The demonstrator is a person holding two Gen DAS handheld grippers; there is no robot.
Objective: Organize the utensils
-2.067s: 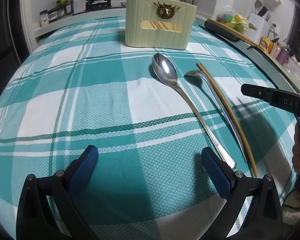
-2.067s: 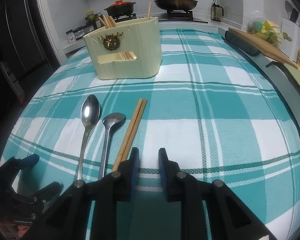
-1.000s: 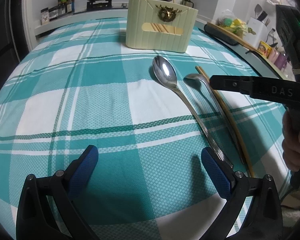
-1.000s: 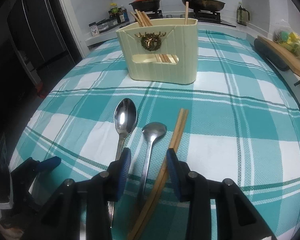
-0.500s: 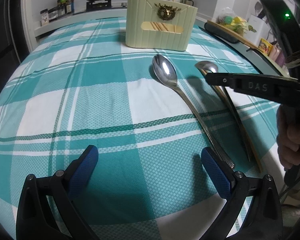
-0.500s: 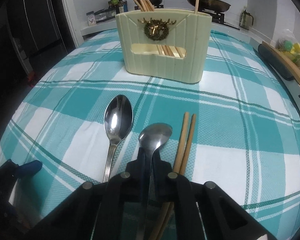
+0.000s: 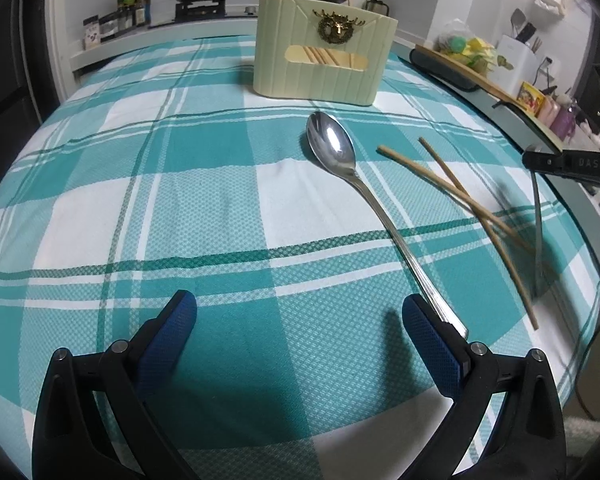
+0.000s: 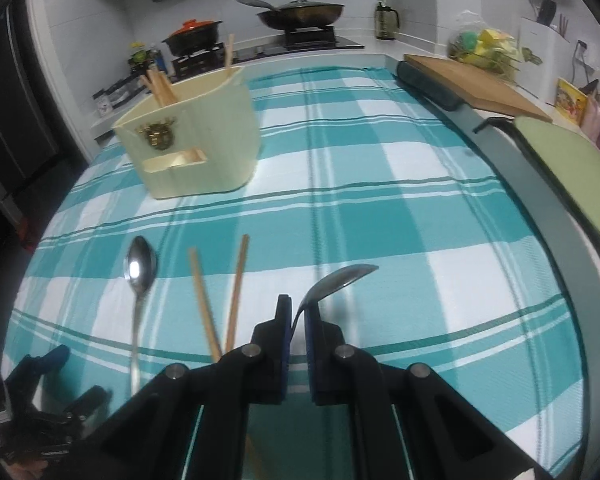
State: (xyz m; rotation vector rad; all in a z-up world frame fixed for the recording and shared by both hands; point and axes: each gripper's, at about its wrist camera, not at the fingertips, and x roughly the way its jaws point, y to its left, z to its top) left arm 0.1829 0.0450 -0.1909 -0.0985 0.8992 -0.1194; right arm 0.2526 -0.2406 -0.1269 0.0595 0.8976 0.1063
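Steel shows between the right gripper (image 8: pixel 296 316) jaws: they pinch the neck of the small spoon (image 8: pixel 340 278), lifted above the checked tabletop (image 8: pixel 400 220) with its bowl tipped sideways. Left gripper (image 7: pixel 300 320) jaws stand spread wide and hold nothing, its right pad beside the large spoon (image 7: pixel 332 146) handle. Two chopsticks (image 7: pixel 440 178) lie crossed on the cloth; the cream holder (image 7: pixel 320 68) stands beyond.

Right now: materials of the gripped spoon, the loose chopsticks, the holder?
Small spoon in the right gripper: polished metal, likely steel, grey sheen. Chopsticks: matte tan, probably wood or bamboo. Holder: cream, ribbed, smooth, looks like plastic; brass-coloured emblem.
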